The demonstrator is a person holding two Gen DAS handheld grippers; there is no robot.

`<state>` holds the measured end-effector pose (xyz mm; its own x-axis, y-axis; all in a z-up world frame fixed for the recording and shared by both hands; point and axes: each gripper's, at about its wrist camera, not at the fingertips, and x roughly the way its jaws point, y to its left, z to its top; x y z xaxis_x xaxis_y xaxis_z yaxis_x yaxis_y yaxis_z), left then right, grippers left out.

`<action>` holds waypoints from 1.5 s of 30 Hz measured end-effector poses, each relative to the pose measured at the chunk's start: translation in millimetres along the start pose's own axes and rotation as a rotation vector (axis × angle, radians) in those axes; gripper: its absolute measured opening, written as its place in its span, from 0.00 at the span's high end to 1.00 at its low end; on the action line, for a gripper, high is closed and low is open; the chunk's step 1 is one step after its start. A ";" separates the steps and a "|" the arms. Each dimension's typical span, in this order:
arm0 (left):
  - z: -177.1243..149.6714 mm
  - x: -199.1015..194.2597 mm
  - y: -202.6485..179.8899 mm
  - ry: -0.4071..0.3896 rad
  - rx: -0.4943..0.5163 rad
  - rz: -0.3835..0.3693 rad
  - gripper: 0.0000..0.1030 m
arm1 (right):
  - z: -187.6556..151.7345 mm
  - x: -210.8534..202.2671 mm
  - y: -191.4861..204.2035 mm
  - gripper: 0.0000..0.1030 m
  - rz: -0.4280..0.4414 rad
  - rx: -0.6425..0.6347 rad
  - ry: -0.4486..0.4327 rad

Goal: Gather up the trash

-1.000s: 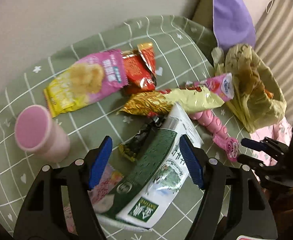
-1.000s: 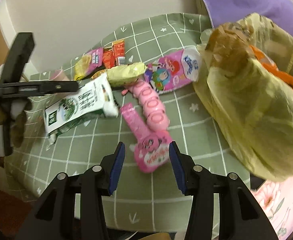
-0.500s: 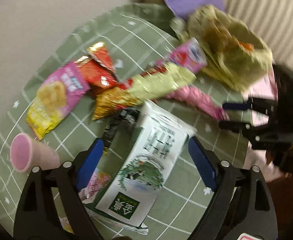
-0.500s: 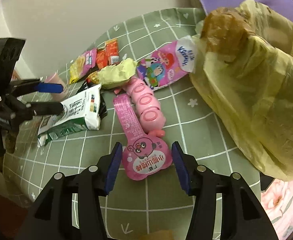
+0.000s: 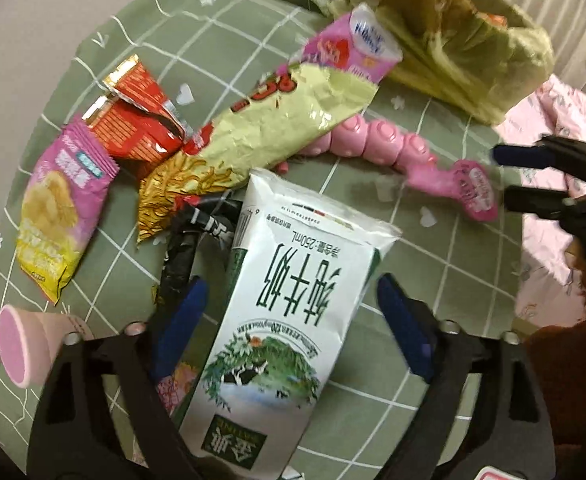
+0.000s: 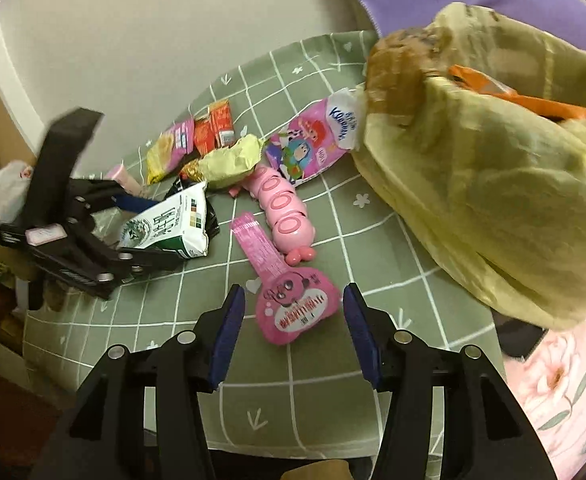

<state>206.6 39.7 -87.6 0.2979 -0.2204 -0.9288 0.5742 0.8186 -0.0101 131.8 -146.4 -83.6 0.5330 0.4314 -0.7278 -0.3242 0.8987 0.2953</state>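
a green checked tablecloth (image 6: 313, 376) carries the milk carton (image 5: 289, 320) between the left claw's (image 5: 293, 332) fingers, snack wrappers (image 5: 277, 128) beyond, and a yellow bag (image 6: 505, 200).

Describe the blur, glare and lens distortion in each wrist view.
Left wrist view: fisheye bends the tablecloth grid; the right claw at the edge is motion-smeared; the milk carton print stays readable, with mild sheen. Right wrist view: the left claw is blurred; the yellow bag looks soft; dark vignette in the corners.
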 end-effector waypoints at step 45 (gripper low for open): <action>12.9 -109.1 45.0 -0.326 -0.363 0.008 0.47 | 21.4 30.7 -5.1 0.93 0.004 0.139 0.044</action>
<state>209.9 93.8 18.0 0.5577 -0.3208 -0.7656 0.2854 0.9402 -0.1860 166.5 -136.1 -94.2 0.4962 0.4338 -0.7521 -0.2128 0.9006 0.3790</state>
